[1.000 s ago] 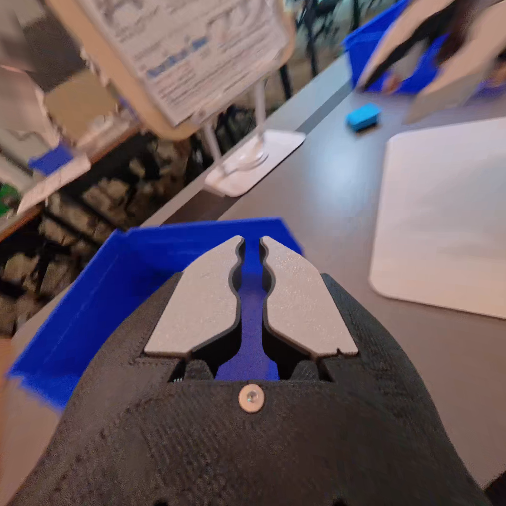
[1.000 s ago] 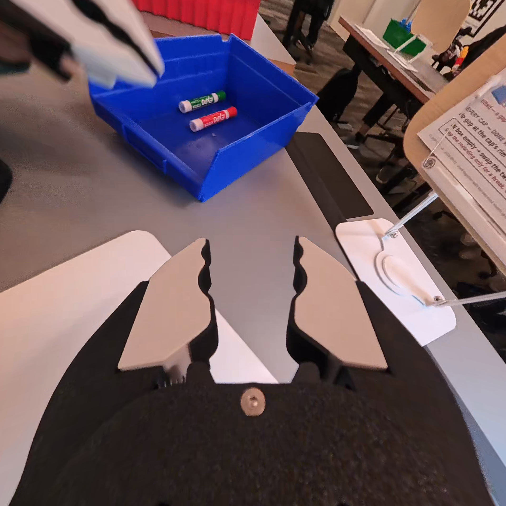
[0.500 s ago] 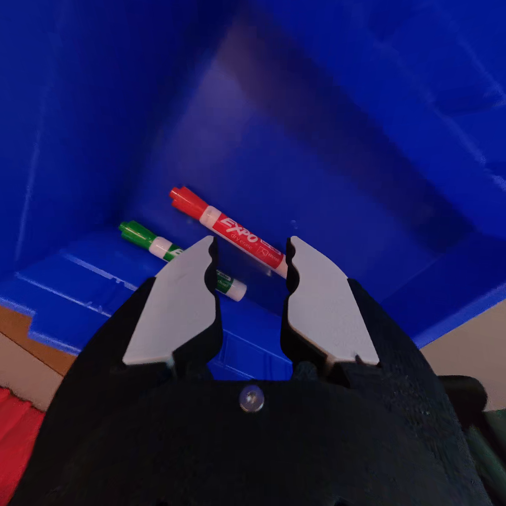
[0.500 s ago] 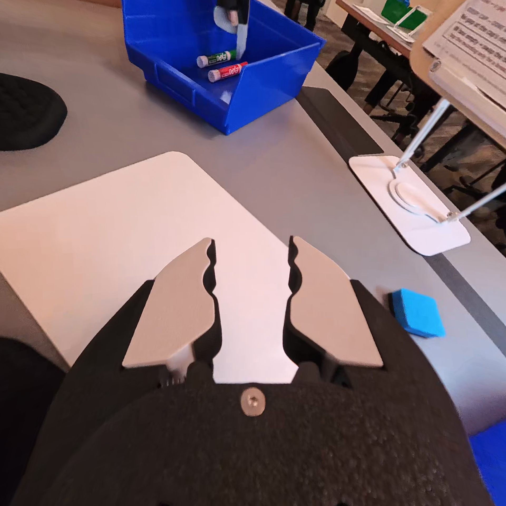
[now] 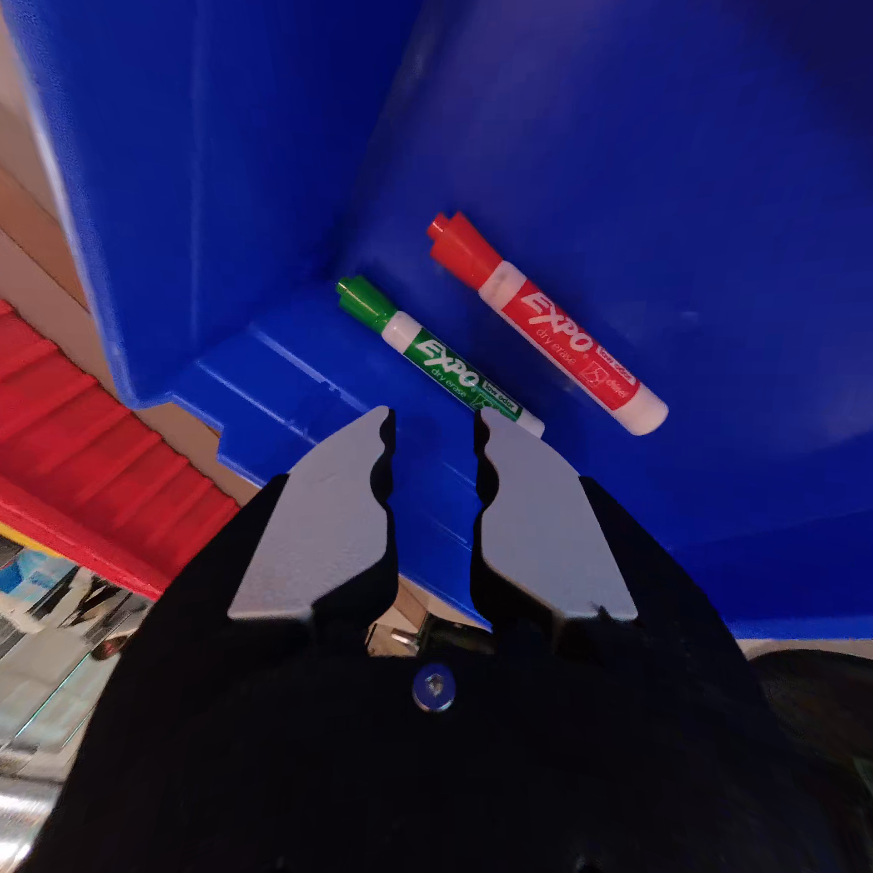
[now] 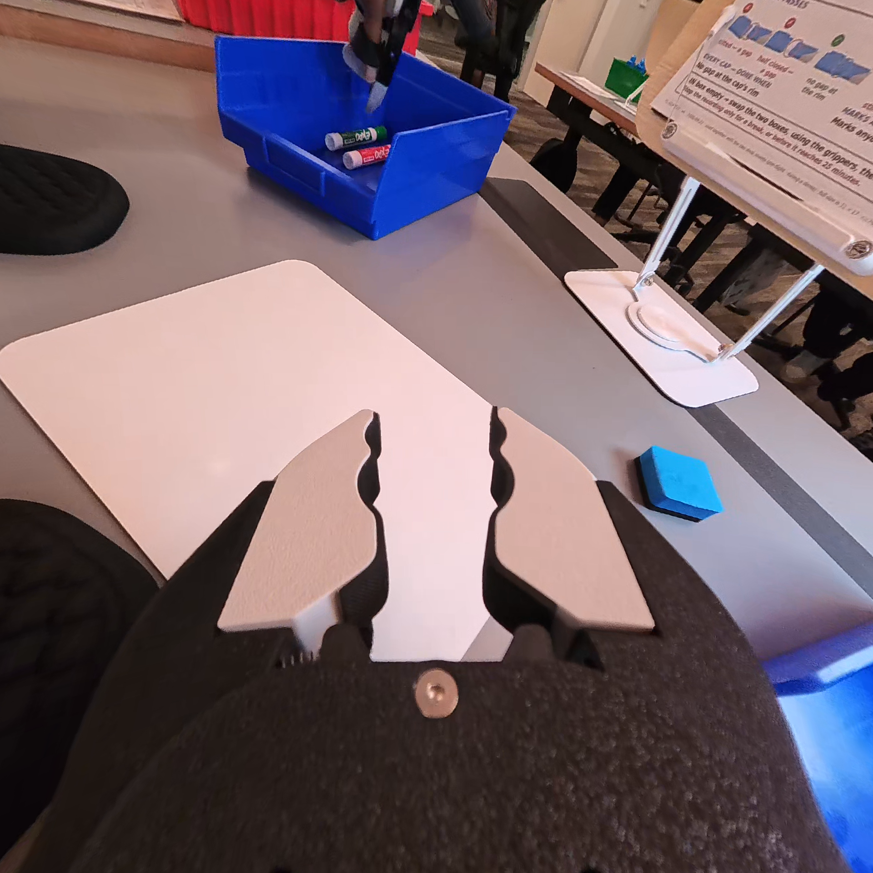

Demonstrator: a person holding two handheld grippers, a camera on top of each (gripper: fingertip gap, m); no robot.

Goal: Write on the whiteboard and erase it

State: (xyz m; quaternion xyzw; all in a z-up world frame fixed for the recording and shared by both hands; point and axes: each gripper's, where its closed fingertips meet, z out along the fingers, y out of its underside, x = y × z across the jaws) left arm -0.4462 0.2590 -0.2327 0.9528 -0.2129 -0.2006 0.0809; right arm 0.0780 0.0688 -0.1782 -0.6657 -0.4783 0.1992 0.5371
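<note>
My left gripper [image 5: 432,415] is open and empty inside the blue bin [image 5: 614,141], just short of a green marker [image 5: 434,361]. A red marker [image 5: 548,326] lies beside the green one on the bin floor. In the right wrist view the bin [image 6: 425,156] stands at the far end of the grey table, with the left gripper [image 6: 375,97] dipping into it above the green marker [image 6: 356,137] and red marker [image 6: 367,157]. My right gripper [image 6: 434,418] is open and empty above the blank whiteboard [image 6: 212,392]. A blue eraser [image 6: 678,484] lies to its right.
A white stand [image 6: 661,340] holding a printed sheet [image 6: 774,104] is at the table's right edge. Black pads [image 6: 52,203] lie at the left. Another blue bin [image 6: 822,708] shows at the lower right. A red bin [image 5: 85,444] sits beyond the blue one. The grippers' ends are close to 55 centimeters from one another. My left gripper is the nearer one to the green marker [image 5: 434,361]: about 4 centimeters, against 60 centimeters. Seen from the right wrist view [image 6: 363,134] as well. Measured from the fingertips, the blue eraser [image 6: 678,484] is 20 centimeters or so from the right gripper and 60 centimeters from the left.
My left gripper swung down into the blue bin, then shifted left so the markers sit up and right of its tips. My right gripper drew back over the whiteboard.
</note>
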